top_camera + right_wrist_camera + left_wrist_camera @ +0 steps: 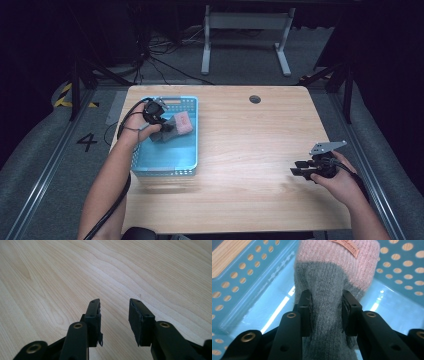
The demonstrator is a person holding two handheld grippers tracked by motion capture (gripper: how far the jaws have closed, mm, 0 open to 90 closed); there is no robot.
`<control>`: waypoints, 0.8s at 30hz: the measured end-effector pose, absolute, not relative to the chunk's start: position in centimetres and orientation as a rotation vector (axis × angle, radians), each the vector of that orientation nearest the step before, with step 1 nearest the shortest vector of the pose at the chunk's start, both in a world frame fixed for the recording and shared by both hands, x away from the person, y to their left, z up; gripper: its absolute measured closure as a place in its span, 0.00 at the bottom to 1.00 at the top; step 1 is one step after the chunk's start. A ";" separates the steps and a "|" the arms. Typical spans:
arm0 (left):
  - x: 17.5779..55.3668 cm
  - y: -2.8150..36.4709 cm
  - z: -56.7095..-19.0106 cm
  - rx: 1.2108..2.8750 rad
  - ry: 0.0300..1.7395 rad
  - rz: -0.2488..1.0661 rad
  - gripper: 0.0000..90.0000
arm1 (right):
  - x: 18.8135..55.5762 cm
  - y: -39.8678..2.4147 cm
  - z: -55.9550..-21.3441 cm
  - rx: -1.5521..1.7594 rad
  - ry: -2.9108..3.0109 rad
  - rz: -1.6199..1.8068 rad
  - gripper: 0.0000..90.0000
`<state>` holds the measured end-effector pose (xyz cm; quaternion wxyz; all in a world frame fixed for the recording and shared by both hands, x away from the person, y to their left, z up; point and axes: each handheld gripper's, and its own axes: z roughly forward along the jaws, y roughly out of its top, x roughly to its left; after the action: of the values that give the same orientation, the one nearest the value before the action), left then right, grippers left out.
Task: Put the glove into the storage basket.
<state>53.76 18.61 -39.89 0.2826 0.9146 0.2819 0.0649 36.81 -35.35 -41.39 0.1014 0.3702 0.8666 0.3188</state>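
High view: your left tongs (167,127) inside basket (165,160).
Left tongs: clamped on sock (332,302), over basket floor.
Right tongs (114,315): apart, bare, above worktop (250,145).

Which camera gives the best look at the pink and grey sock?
The left gripper view: the sock is close up, knit and label clear. The high view shows it small inside the blue basket. The right gripper view faces the bare table.

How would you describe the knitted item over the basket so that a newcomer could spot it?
On the wooden table, find the blue perforated basket at its left. The left gripper is shut on a sock above it: grey knit with a pink cuff bearing a small label.
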 end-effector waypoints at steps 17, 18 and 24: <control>55.0 16.4 -41.2 2.612 0.723 0.111 0.73 | 36.4 -35.9 -41.5 1.118 2.544 0.939 0.68; 55.1 16.4 -41.3 2.620 0.728 0.109 0.73 | 36.4 -35.9 -41.6 1.119 2.544 0.939 0.68; 55.3 16.1 -41.5 2.608 0.735 0.119 0.72 | 36.4 -35.8 -41.6 1.118 2.546 0.940 0.68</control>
<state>55.27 16.11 -41.46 0.2130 0.9395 0.2649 0.0427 36.43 -35.82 -41.60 0.1028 0.3789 0.8627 0.3186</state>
